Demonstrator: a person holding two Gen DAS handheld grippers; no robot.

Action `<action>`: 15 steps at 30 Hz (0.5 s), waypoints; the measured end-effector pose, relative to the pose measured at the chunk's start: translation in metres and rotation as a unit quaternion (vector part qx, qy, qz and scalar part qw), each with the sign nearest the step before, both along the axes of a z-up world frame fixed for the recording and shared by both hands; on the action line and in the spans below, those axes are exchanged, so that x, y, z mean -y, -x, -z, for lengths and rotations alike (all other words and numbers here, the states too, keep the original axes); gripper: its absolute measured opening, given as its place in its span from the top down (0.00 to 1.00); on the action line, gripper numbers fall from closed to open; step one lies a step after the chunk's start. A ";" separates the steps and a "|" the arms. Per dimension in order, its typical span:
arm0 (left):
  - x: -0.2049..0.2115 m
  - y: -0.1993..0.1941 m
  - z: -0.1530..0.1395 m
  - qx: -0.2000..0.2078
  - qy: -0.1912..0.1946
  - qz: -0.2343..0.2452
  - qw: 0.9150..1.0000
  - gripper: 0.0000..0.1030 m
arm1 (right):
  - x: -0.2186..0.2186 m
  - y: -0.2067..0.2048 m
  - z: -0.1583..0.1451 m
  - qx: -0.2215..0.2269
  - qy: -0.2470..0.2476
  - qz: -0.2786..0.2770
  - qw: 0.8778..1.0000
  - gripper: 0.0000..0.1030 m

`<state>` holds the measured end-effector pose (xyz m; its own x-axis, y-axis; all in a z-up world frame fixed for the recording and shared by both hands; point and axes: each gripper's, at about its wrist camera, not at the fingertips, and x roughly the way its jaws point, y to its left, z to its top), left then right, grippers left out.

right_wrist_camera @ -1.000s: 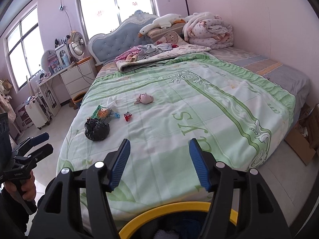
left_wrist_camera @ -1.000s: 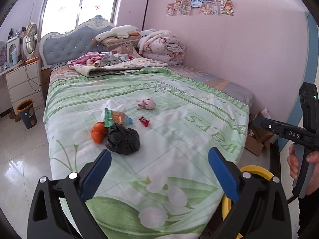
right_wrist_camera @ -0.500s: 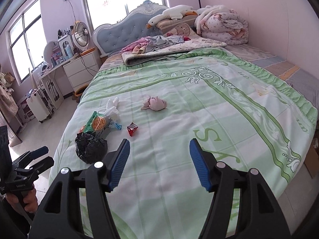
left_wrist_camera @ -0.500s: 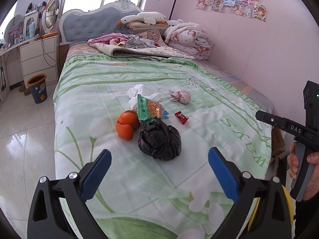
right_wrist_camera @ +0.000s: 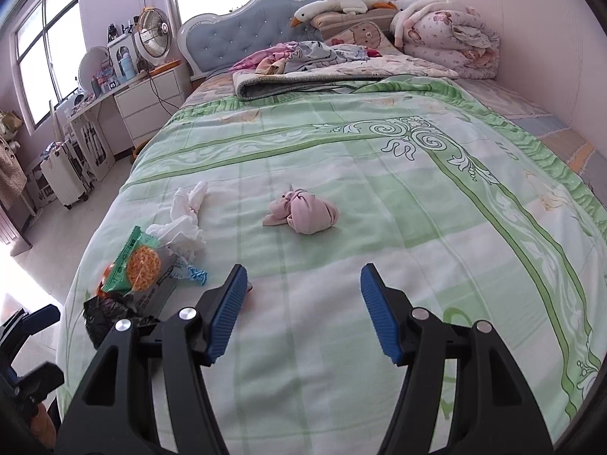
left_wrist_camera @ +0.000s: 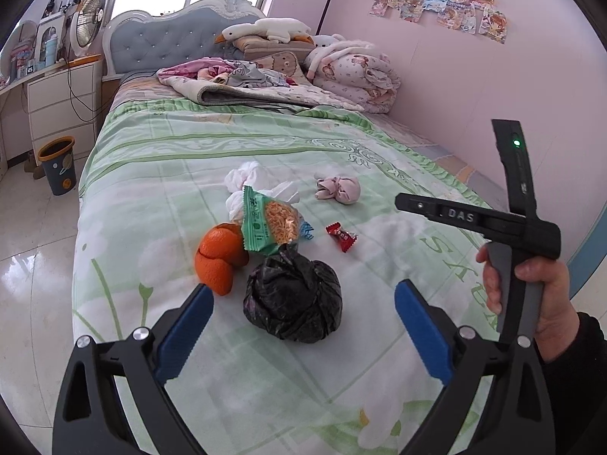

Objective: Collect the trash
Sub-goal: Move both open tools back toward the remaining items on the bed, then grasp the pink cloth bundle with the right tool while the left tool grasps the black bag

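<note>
Trash lies on the green bedspread [left_wrist_camera: 159, 174]: a knotted black bag [left_wrist_camera: 293, 298], orange peel [left_wrist_camera: 219, 256], a green snack packet [left_wrist_camera: 265, 223], white tissue [left_wrist_camera: 250, 180], a red candy wrapper [left_wrist_camera: 341, 236] and a pink wad [left_wrist_camera: 338, 189]. My left gripper [left_wrist_camera: 303, 326] is open, its jaws either side of the black bag, just short of it. My right gripper [right_wrist_camera: 303, 307] is open and empty above the bedspread, short of the pink wad [right_wrist_camera: 303, 212]; the snack packet [right_wrist_camera: 132, 265] and tissue [right_wrist_camera: 186, 216] lie to its left. It also shows in the left wrist view, hand-held at the right.
Folded quilts, clothes and a goose plush [left_wrist_camera: 265, 32] pile at the headboard. A small bin [left_wrist_camera: 58, 165] stands on the tiled floor left of the bed, by white drawers [left_wrist_camera: 62, 102]. A suitcase [right_wrist_camera: 62, 178] stands by the desk. A pink wall runs along the right.
Both grippers have moved forward over the bed. The left has come close to the black bag; the right has closed in toward the pink wad. Both jaws stayed open.
</note>
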<state>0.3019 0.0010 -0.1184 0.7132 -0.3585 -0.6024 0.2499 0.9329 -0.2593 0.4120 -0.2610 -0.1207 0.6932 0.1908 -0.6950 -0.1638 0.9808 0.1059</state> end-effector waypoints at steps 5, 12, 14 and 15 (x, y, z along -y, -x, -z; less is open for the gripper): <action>0.006 -0.012 0.008 -0.013 0.007 0.012 1.000 0.21 | -0.015 -0.041 0.013 -0.005 0.033 0.000 0.999 0.38; 0.017 -0.025 0.024 -0.028 0.004 0.037 0.999 0.35 | -0.029 -0.091 0.034 -0.015 0.080 0.004 0.997 0.37; 0.022 -0.029 0.028 -0.032 0.000 0.047 0.998 0.44 | -0.031 -0.106 0.042 -0.025 0.090 0.006 0.996 0.37; 0.024 -0.031 0.029 -0.034 -0.002 0.050 0.998 0.46 | -0.031 -0.112 0.046 -0.029 0.092 0.007 0.995 0.37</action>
